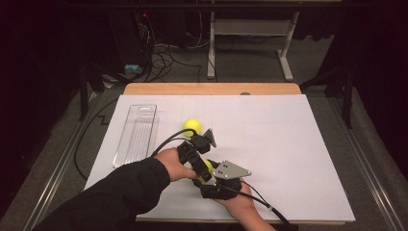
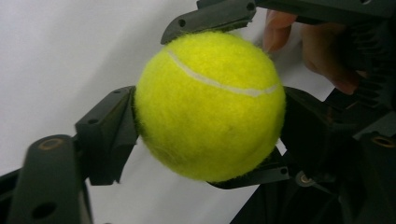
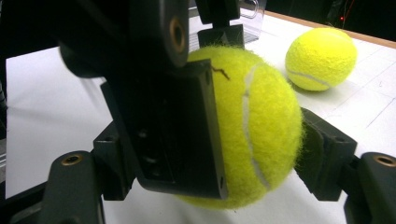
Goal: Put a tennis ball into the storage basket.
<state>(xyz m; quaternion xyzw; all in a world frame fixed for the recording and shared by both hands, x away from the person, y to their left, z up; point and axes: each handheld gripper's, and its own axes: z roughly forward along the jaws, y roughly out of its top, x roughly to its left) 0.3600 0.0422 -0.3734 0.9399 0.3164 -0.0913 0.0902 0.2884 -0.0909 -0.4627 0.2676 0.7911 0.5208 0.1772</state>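
Lying beneath grippers: white tabletop (image 1: 288,144)

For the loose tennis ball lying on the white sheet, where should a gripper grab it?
Across its widest middle, from above. The loose tennis ball is round, rests free on the sheet, and nothing crowds it, so jaws likely fit on either side.

We count two tennis balls: one tennis ball (image 1: 208,167) sits between the two grippers, left gripper (image 1: 201,163) and right gripper (image 1: 211,174), and a second tennis ball (image 1: 192,125) lies on the white sheet (image 1: 288,144). We count one clear plastic tray (image 1: 136,134) and one wooden table (image 1: 211,88).
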